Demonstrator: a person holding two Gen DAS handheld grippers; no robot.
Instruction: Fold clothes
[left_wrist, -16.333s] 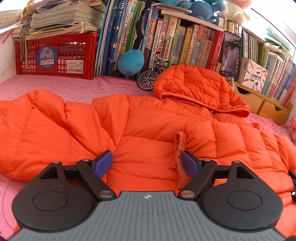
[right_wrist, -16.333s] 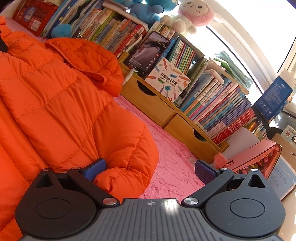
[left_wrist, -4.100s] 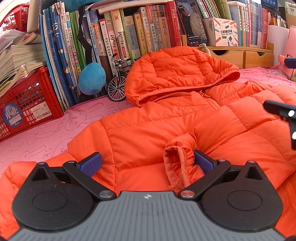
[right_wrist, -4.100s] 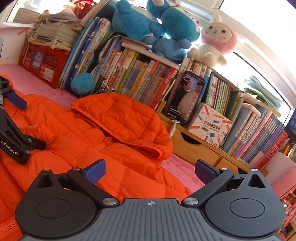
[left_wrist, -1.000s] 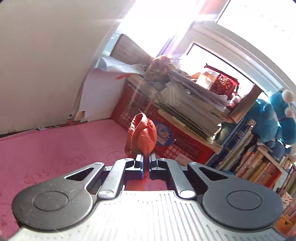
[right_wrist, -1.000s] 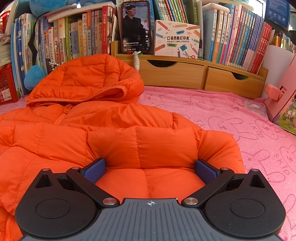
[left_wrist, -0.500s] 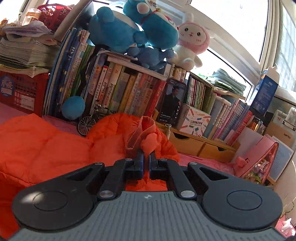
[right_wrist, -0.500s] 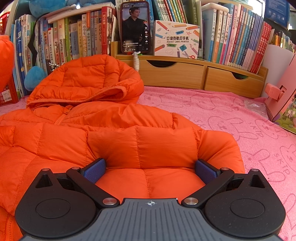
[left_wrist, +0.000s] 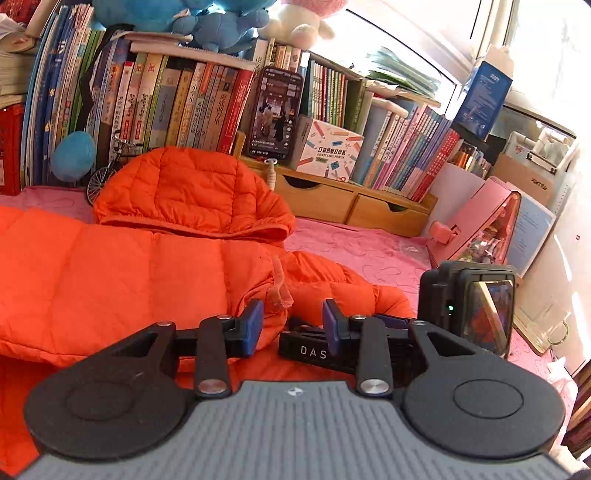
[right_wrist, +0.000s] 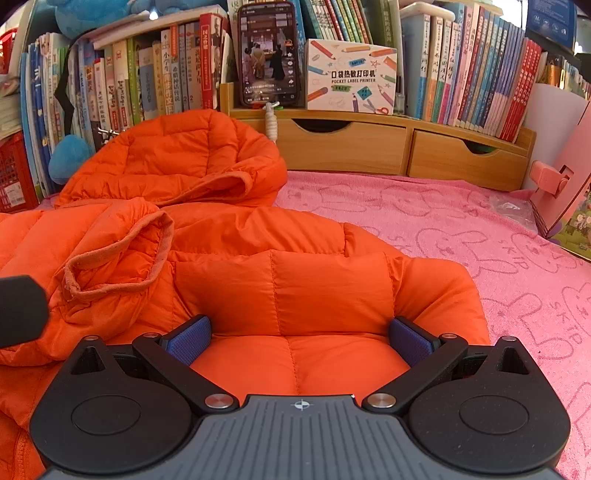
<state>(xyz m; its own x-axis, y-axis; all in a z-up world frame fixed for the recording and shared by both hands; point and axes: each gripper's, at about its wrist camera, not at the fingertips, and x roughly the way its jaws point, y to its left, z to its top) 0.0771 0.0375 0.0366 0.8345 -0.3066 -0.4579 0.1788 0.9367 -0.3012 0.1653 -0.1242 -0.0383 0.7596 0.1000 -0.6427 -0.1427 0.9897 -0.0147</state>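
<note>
On the left wrist view, looked over a pink bunny-print cloth (left_wrist: 351, 243) spread under everything, with a wall of upright books (left_wrist: 166, 99) along the top, plush toys (left_wrist: 221, 22) above them, a lit phone (left_wrist: 275, 114) propped at upper centre and a wooden drawer unit (left_wrist: 332, 199) beneath it. Showed bright window light at upper right. Found the orange jacket (left_wrist: 129, 273) filling the left and centre, hood (left_wrist: 184, 192) toward the books, one sleeve laid across from left to right and ending in a cuff (left_wrist: 279, 291) at centre. Had the left gripper (left_wrist: 293, 323) at lower centre, jaws opening, cuff just above the gap, pads not pressing it. Caught the right gripper (left_wrist: 469, 306) at right, beside it.

On the right wrist view, faced the same cloth (right_wrist: 461, 221) at right, drawers (right_wrist: 369, 147) and phone (right_wrist: 267, 51) at top. Showed the jacket (right_wrist: 314, 288) running from bottom centre up to the hood (right_wrist: 177, 162) at upper left, cuff (right_wrist: 118, 254) gaping at left. Kept the right gripper (right_wrist: 299, 339) spread wide over a quilted bulge, gripping nothing.
</note>
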